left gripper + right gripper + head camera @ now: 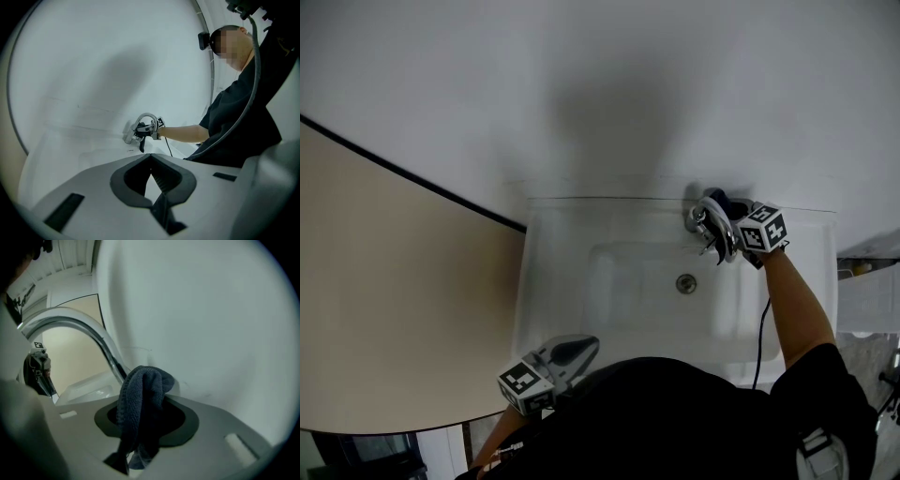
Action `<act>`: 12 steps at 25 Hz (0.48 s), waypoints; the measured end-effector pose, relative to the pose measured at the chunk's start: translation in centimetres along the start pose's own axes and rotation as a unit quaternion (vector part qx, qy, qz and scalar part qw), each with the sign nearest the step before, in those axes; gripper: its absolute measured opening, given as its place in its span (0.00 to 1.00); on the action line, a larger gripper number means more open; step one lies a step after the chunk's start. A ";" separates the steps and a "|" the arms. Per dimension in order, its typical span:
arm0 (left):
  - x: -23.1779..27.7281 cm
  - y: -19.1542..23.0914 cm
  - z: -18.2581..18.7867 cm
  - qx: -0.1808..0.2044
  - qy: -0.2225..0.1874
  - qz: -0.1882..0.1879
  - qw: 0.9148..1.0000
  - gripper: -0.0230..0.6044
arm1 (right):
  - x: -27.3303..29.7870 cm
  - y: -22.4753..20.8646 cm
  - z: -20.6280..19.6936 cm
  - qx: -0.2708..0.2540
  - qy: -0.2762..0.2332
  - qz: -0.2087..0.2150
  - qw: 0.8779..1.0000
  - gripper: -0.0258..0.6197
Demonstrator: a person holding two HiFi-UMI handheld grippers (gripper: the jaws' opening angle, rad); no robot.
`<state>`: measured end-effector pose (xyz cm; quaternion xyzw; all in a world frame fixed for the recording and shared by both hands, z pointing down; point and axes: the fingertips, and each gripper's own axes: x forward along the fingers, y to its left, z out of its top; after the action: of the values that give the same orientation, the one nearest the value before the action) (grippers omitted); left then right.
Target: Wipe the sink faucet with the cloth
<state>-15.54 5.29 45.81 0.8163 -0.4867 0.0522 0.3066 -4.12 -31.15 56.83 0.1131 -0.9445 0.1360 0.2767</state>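
A chrome curved faucet (713, 226) stands at the back right of the white sink (546, 281). My right gripper (719, 212) is right at the faucet, shut on a bunched dark blue cloth (140, 404) that fills the gap between its jaws. In the right gripper view the faucet's arched spout (86, 332) runs close beside the cloth. My left gripper (582, 349) hangs shut and empty over the sink's front left edge. In the left gripper view, the faucet (146, 121) and right gripper (148, 132) show far off.
The drain (686, 283) sits in the middle of the basin. A white wall rises behind the sink, and a beige panel (394, 309) with a dark edge is at the left. A black cable (760, 342) hangs along the right arm.
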 end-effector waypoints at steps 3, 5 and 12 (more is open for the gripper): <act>-0.2 0.3 -0.2 -0.008 -0.010 -0.003 1.000 0.04 | 0.9 3.0 0.4 -0.025 0.014 0.028 0.999 0.22; -0.1 0.4 -0.3 -0.011 -0.020 -0.009 1.000 0.04 | 0.6 4.5 -0.6 -0.045 0.041 0.049 0.997 0.23; -2.4 3.1 -0.5 0.002 -0.064 -0.010 0.998 0.04 | -8.9 3.7 9.7 -0.060 -0.042 -0.033 0.997 0.23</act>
<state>-19.28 6.38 46.69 0.8233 -0.4974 -0.0019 0.2735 -2.67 -29.53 43.31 0.1328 -0.9577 0.0651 0.2469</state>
